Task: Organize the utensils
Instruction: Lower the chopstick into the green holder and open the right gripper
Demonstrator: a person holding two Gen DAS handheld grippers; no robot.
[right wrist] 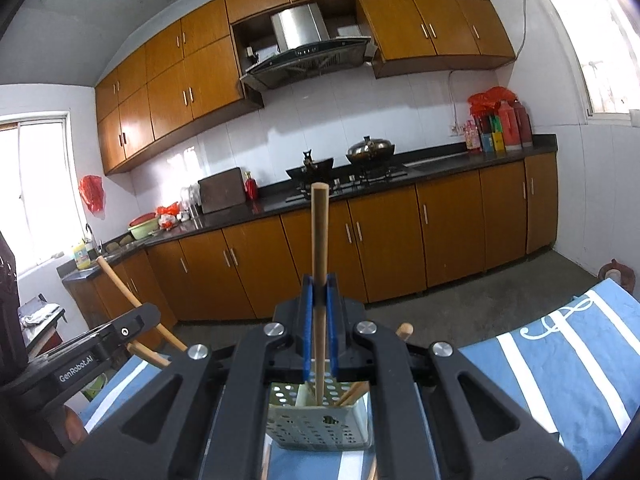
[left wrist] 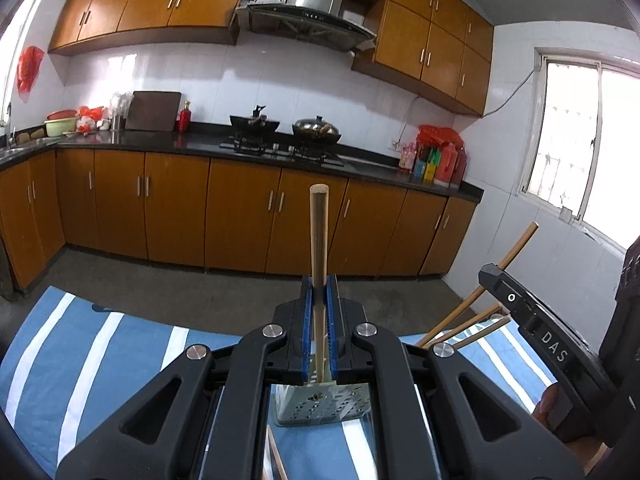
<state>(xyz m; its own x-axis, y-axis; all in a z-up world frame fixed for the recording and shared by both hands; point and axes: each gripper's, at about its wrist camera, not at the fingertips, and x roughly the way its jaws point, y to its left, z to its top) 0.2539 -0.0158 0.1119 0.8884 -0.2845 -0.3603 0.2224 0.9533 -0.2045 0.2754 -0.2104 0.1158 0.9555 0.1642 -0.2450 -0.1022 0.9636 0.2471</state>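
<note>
My left gripper (left wrist: 319, 286) is shut on a wooden chopstick (left wrist: 319, 240) that stands upright, its lower end over a grey perforated utensil holder (left wrist: 320, 404). My right gripper (right wrist: 319, 286) is shut on another wooden chopstick (right wrist: 319, 240), also upright, its lower end inside the same holder (right wrist: 316, 420), which holds more chopsticks (right wrist: 352, 394). In the left wrist view the right gripper body (left wrist: 536, 320) is at the right with chopsticks (left wrist: 472, 312) sticking up beside it. In the right wrist view the left gripper body (right wrist: 92, 356) is at the left with its chopstick (right wrist: 120, 284).
The holder stands on a blue and white striped cloth (left wrist: 100, 352). A loose chopstick (left wrist: 276, 460) lies on the cloth near the holder. Behind are the brown kitchen cabinets (left wrist: 240, 216), a stove with pans (left wrist: 288, 132) and a bright window (left wrist: 580, 140).
</note>
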